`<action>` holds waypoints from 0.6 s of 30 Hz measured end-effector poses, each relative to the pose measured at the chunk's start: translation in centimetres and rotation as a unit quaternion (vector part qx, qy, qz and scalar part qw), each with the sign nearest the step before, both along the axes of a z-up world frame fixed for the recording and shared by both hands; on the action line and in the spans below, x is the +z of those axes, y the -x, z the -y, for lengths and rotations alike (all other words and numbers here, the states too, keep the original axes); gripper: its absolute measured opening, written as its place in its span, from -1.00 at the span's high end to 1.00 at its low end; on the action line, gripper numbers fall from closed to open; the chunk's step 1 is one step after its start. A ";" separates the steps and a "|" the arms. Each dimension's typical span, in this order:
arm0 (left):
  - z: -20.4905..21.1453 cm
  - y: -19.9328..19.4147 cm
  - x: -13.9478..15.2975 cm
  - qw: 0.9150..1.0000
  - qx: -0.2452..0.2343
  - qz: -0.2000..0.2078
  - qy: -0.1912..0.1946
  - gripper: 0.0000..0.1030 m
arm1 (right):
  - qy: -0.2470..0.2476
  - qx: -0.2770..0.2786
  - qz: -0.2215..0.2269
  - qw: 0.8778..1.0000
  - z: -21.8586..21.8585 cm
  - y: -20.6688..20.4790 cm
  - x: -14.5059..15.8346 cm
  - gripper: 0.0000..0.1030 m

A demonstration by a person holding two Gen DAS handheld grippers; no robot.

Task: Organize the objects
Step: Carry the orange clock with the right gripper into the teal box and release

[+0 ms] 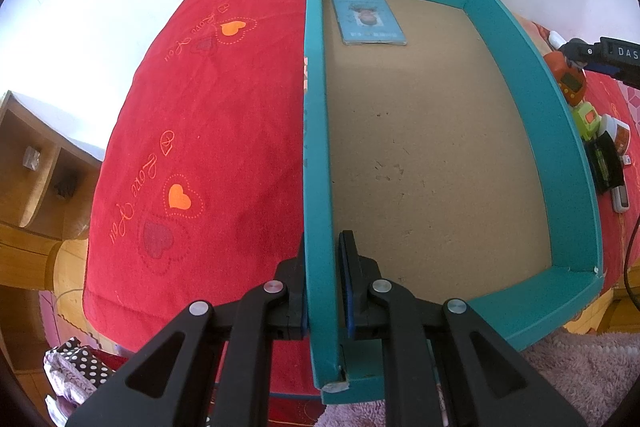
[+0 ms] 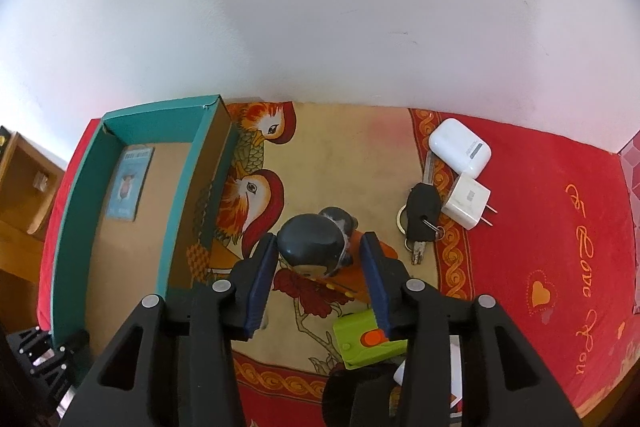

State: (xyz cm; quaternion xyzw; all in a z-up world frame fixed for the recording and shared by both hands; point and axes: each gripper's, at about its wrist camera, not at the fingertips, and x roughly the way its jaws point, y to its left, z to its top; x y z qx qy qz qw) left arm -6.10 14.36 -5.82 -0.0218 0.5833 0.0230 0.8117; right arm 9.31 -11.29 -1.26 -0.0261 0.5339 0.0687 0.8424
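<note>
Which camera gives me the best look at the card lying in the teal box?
Left wrist: the card lies unobstructed at the far end of the teal box, its print partly visible. Right wrist shows the same card smaller and skewed near the frame's left edge.

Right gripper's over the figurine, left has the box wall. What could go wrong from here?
1. The figurine has a rounded, glossy head; the right gripper may slip off when closing.
2. The left gripper pinches only the teal box wall; a tug could shift it.
3. The keys lie close by and could get bumped.
</note>
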 end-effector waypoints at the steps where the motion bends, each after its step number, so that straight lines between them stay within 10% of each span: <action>1: 0.0 0.0 0.0 1.000 0.000 0.000 0.000 0.79 | 0.002 0.001 0.001 1.000 0.0 0.0 0.0 0.15; 18: 0.1 0.0 0.1 1.000 0.003 0.002 -0.001 0.79 | -0.008 0.003 0.018 1.000 0.4 0.1 0.2 0.33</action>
